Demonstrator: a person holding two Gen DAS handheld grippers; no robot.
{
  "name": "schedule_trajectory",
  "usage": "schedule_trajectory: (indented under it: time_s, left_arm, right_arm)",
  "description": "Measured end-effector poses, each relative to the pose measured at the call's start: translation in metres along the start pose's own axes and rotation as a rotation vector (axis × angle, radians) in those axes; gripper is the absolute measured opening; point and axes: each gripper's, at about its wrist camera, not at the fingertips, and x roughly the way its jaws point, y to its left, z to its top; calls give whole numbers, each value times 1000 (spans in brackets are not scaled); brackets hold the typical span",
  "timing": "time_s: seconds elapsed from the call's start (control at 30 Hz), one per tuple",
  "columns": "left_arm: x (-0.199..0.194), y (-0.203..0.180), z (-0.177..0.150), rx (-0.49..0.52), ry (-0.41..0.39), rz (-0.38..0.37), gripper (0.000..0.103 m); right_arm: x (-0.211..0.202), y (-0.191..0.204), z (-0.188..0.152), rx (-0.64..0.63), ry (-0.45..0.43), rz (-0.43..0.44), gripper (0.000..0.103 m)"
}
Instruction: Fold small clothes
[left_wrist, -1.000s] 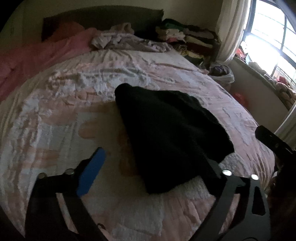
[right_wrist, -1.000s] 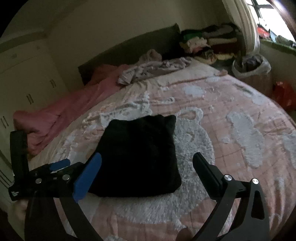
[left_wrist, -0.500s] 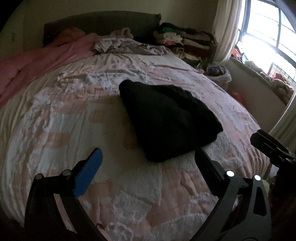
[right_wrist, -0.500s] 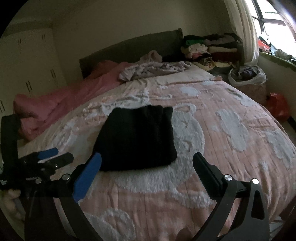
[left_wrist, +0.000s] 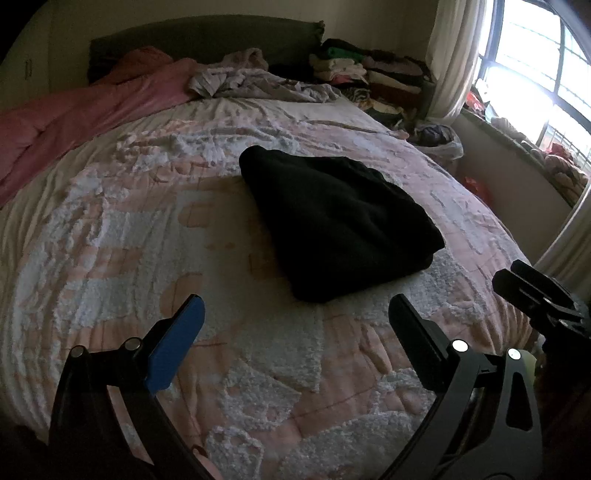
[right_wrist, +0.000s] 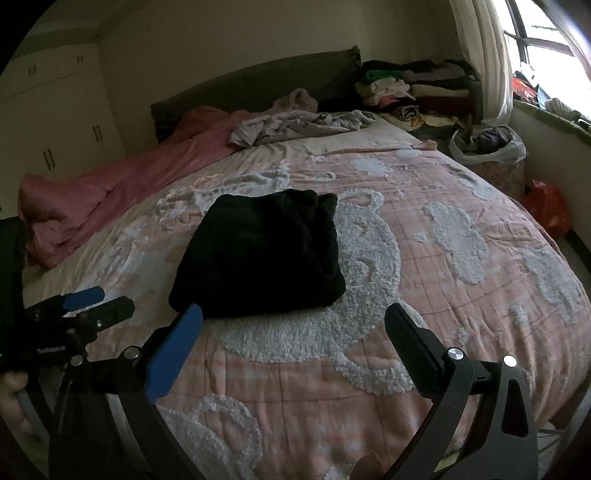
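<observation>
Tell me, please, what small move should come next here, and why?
Probably carry the right gripper toward the crumpled grey clothes near the headboard. The black garment already lies folded on the bedspread, and both the right and the left gripper are open, empty and clear of it.

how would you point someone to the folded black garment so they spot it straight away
Start at the big bed with the pink and white quilt. Near its middle lies the black garment, folded into a flat bundle. It is the only dark item on the quilt, apart from the clothes at the headboard.
</observation>
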Motion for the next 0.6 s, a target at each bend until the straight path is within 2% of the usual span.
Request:
schedule_trajectory:
  time_s: [0.6]
  left_arm:
    - [-10,1,1,-2,-3,15,93]
  right_arm:
    - [-3,3,-2,-7,0,-2,98]
